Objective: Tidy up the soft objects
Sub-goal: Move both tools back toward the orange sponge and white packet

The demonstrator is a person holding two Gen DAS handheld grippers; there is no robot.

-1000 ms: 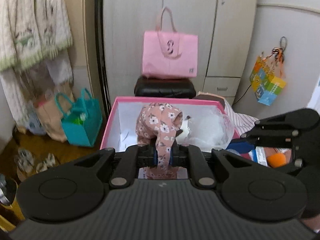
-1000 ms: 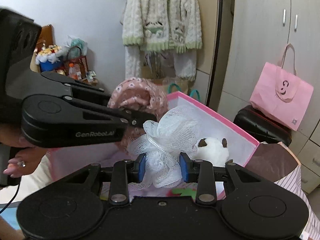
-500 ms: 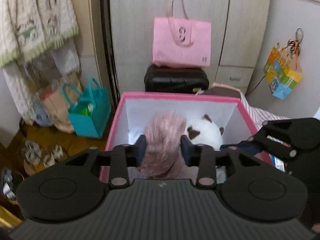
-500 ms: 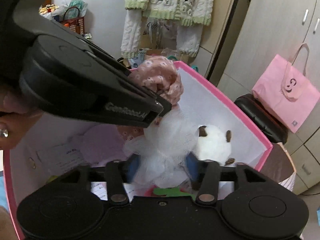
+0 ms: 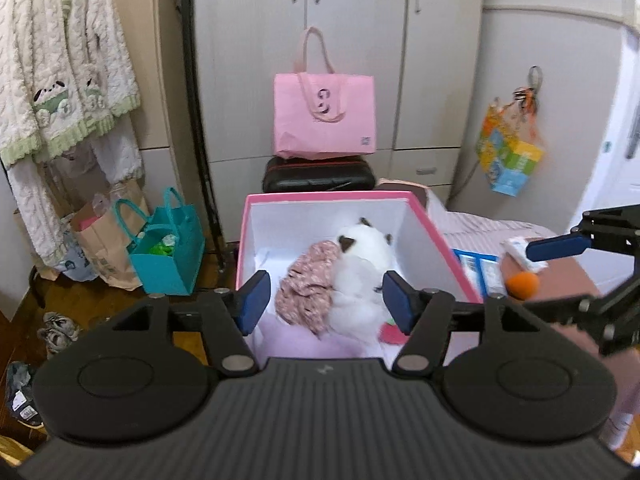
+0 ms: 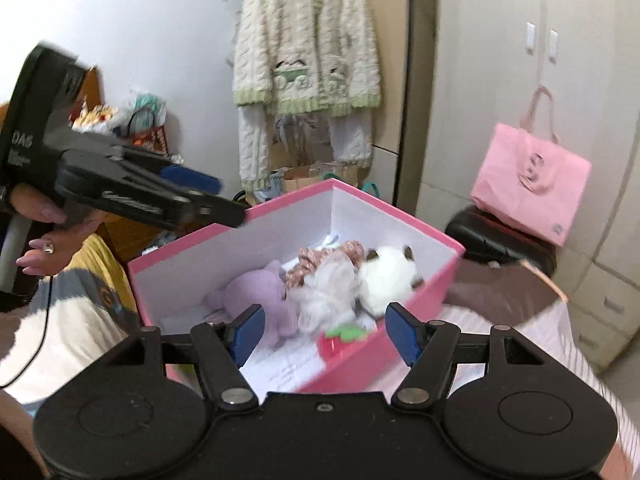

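In the pink box (image 6: 400,344) I count: floral cloth (image 5: 308,288), white mesh puff (image 6: 326,292), white plush (image 6: 390,280), lilac plush (image 6: 256,300), all touching. My left claw (image 5: 325,303) and right claw (image 6: 324,334) hover before it, jaws opening, nothing between them.

Both grippers' fingers (image 5: 251,307) opening, empty
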